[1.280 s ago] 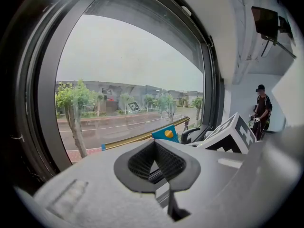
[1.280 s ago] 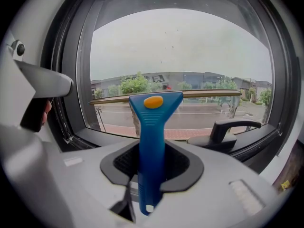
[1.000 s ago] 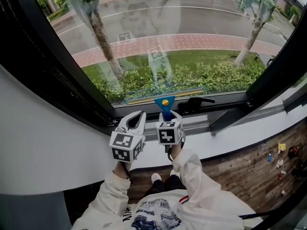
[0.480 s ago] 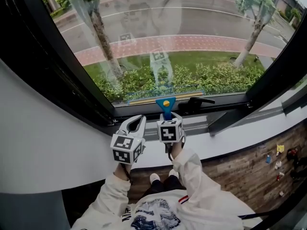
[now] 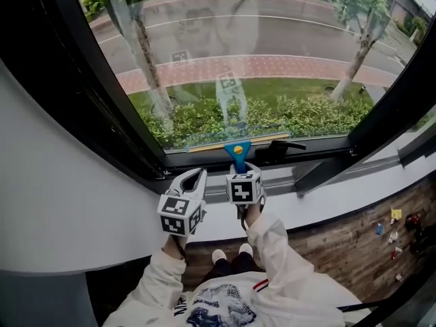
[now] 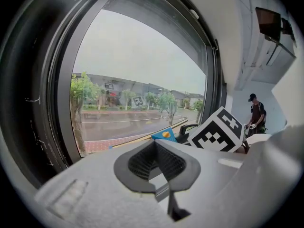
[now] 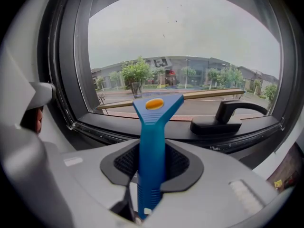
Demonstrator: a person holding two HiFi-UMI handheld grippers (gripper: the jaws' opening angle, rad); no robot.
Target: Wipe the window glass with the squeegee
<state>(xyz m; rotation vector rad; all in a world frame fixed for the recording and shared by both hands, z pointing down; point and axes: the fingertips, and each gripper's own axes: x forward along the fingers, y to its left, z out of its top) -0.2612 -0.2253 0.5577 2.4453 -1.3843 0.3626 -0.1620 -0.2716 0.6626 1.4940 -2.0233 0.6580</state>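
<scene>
1. The right tongs (image 5: pixel 238 172) are clamped tight on the blue handle of the squeegee (image 5: pixel 238 149). The handle stands upright between the jaws, with the blade end on the far side, against the window glass (image 5: pixel 272 60).
2. Change over the last second: the blade has crept a little lower. It now sits at the very bottom of the pane, just above the lower frame (image 5: pixel 204 161), with its left end slightly lower than its right.
3. The black window handle (image 5: pixel 281 146) lies just right of the squeegee head, near it but apart.
4. The left tongs (image 5: pixel 193 181) are closed with nothing in them. They are parked just left of the right tongs over the sill (image 5: pixel 327 195) and have barely shifted, so they take no part in the wipe.
5. What it means: this downstroke looks finished, since no glass is left under the blade. The next step is likely to lift off and restart higher up or on a strip to the side.
6. Risk: a sideways pull to the right could snag on the window handle.
</scene>
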